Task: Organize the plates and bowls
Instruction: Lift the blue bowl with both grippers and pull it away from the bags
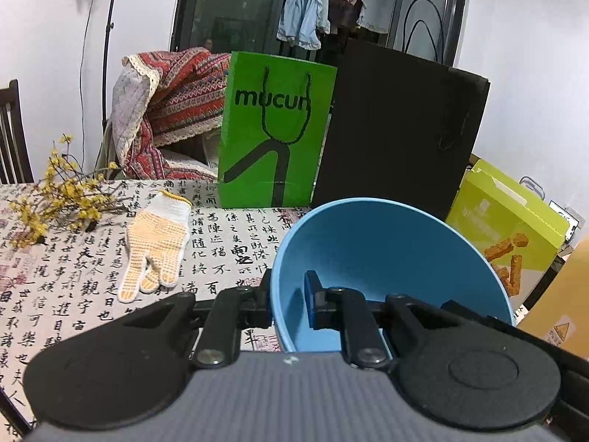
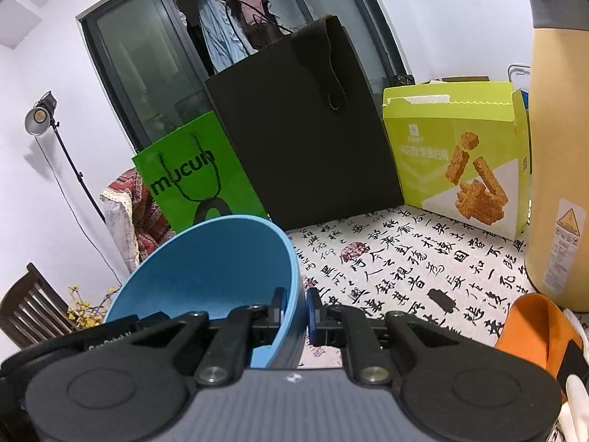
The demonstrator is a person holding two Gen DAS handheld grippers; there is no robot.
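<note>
A blue bowl is held tilted above the calligraphy-print tablecloth, its opening facing the cameras. My left gripper is shut on the bowl's left wall, with one finger inside and one outside. In the right wrist view the same blue bowl fills the lower left, and my right gripper is shut on its right wall in the same way. An orange dish lies tilted at the lower right, partly cut off by the frame.
At the back of the table stand a green paper bag, a black bag and a yellow-green snack box. A tall beige flask stands at the right. A dotted work glove and yellow flower sprigs lie at the left.
</note>
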